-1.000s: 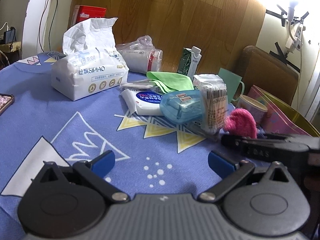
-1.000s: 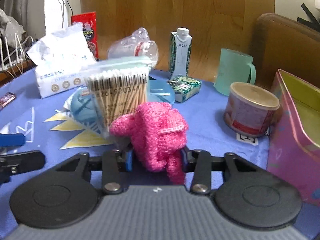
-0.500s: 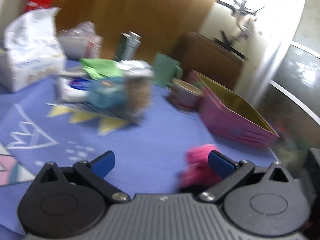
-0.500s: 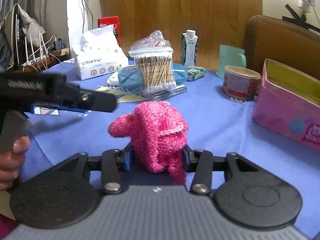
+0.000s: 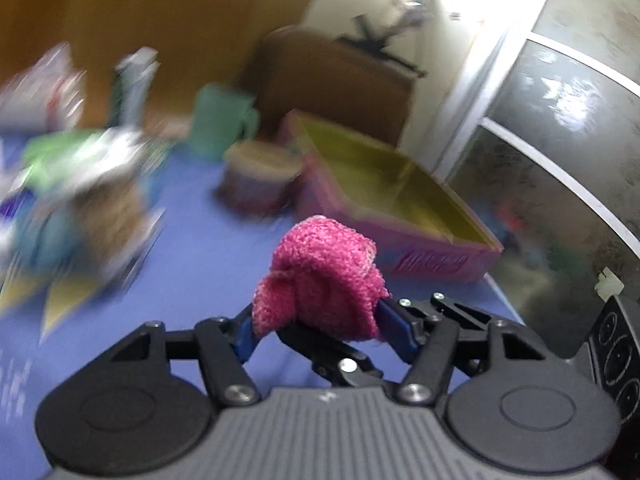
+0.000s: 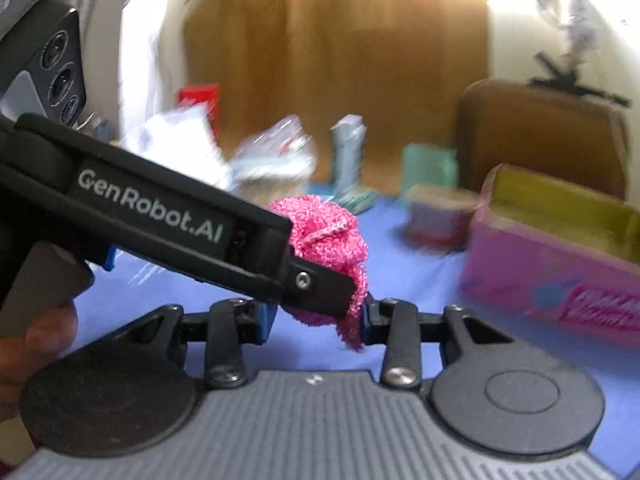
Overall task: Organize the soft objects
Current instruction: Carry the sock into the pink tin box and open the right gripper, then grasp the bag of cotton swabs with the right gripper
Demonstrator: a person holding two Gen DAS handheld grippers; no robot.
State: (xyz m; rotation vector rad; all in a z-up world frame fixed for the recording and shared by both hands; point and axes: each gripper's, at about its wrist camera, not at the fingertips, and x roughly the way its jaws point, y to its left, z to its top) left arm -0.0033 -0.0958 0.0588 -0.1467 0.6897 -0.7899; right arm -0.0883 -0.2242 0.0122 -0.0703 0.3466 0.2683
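Both tongs now meet on the pink knitted cloth (image 5: 320, 276): my left tongs (image 5: 316, 330) have closed onto it, while my right tongs (image 6: 316, 316) grip it above the counter's (image 5: 192, 280) near edge, a handover, I judge, toward the pink box (image 5: 424, 248).

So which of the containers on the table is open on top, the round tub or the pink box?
The pink box: its yellow inside shows from above, with no lid. The round tub left of it appears lidded, though blurred.

A wood panel (image 6: 352, 64) is covering the wall behind a blue tablecloth (image 5: 192, 264). A brown chair (image 5: 336, 84) is standing behind the table. Bright light is glaring from a window (image 5: 576, 92) at right.
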